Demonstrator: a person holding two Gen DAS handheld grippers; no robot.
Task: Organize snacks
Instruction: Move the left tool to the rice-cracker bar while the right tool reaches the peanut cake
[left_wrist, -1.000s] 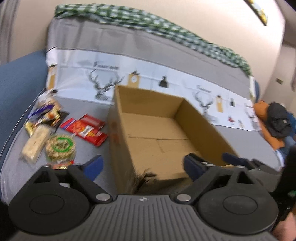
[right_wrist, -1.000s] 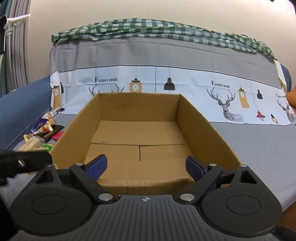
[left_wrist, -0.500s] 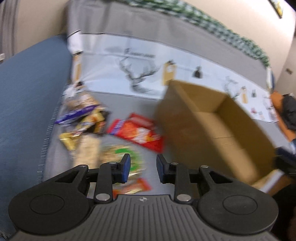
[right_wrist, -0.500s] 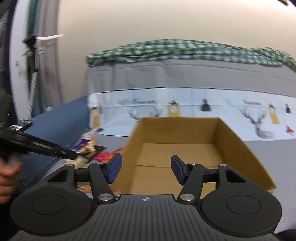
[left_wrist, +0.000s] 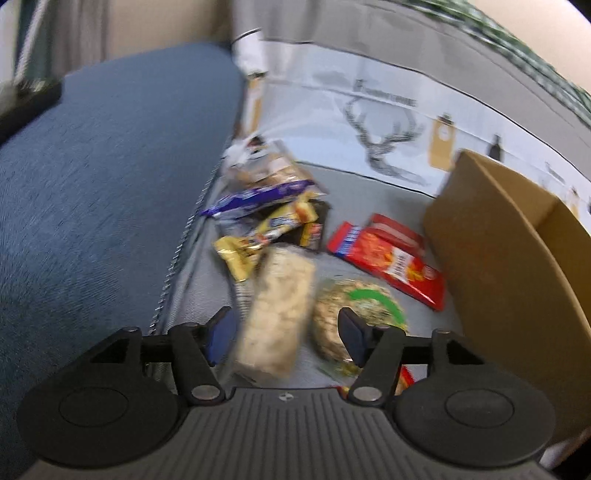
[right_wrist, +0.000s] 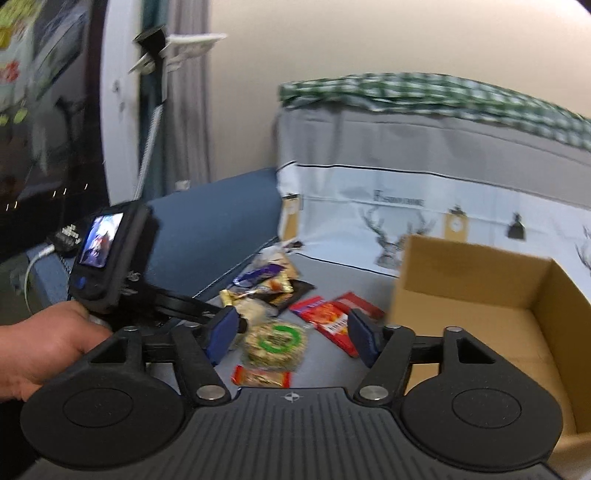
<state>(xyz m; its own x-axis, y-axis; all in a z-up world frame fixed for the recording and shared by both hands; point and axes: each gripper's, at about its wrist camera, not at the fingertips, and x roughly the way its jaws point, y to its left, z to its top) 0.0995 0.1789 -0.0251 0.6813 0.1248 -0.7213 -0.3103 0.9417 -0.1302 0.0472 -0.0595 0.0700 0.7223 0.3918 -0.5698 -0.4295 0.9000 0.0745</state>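
1. The left gripper (left_wrist: 282, 334) hung with its jaws spread wide over a pale rice-cracker pack (left_wrist: 277, 310), gripping nothing; the pack's long axis ran near to far between the fingers.
2. A round, green-ringed cracker pack (left_wrist: 356, 314) lay just right of it, and red snack packets (left_wrist: 388, 258) angled from far left to near right beside the cardboard box (left_wrist: 509, 266).
3. A purple wrapper (left_wrist: 258, 199) and gold wrappers (left_wrist: 255, 240) lay piled farther back, against the blue sofa arm (left_wrist: 103, 177).
4. The right gripper (right_wrist: 291, 334), jaws parted and empty, hovered near the round pack (right_wrist: 275, 343) and an orange bar (right_wrist: 260, 376); the open box (right_wrist: 480, 295) stood to the right.
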